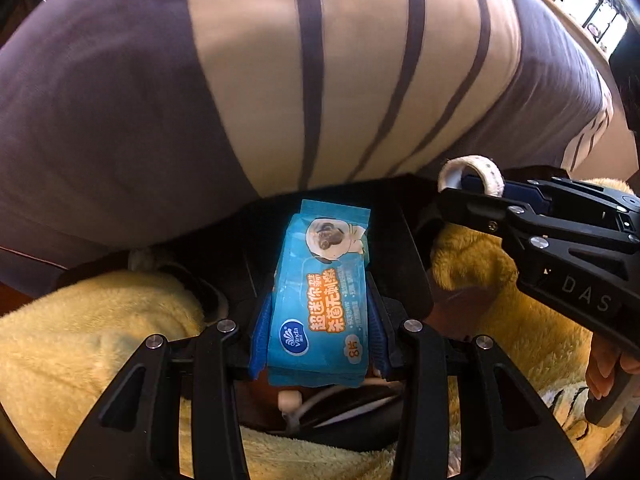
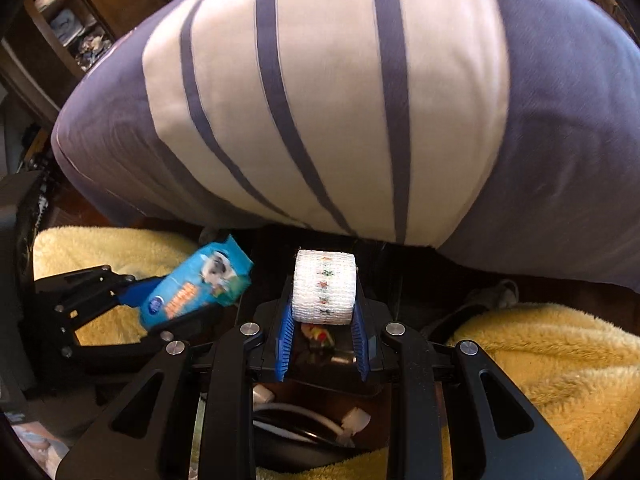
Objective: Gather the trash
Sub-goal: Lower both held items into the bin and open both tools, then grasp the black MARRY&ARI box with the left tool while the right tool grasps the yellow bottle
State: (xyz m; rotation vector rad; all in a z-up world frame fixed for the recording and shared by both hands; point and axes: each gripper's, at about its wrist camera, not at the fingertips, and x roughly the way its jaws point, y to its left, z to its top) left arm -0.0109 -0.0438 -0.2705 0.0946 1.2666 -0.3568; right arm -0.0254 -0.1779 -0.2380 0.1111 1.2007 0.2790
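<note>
My left gripper [image 1: 320,316] is shut on a blue wet-wipes packet [image 1: 320,300], held lengthwise between its blue pads. The packet and left gripper also show in the right wrist view [image 2: 196,288] at the left. My right gripper [image 2: 323,312] is shut on a white roll of patterned bandage tape [image 2: 324,288]. The roll also shows in the left wrist view [image 1: 472,172] at the tip of the right gripper. Both grippers hover over a dark opening [image 2: 312,412] between yellow fleece-covered legs, with white bits and a cord inside.
A large purple and cream striped cushion [image 1: 280,80] fills the upper half of both views, close ahead. Yellow fleece [image 2: 540,368] lies left and right below. A dark wooden shelf [image 2: 68,24] stands at the far left; a window [image 1: 580,4] shows at upper right.
</note>
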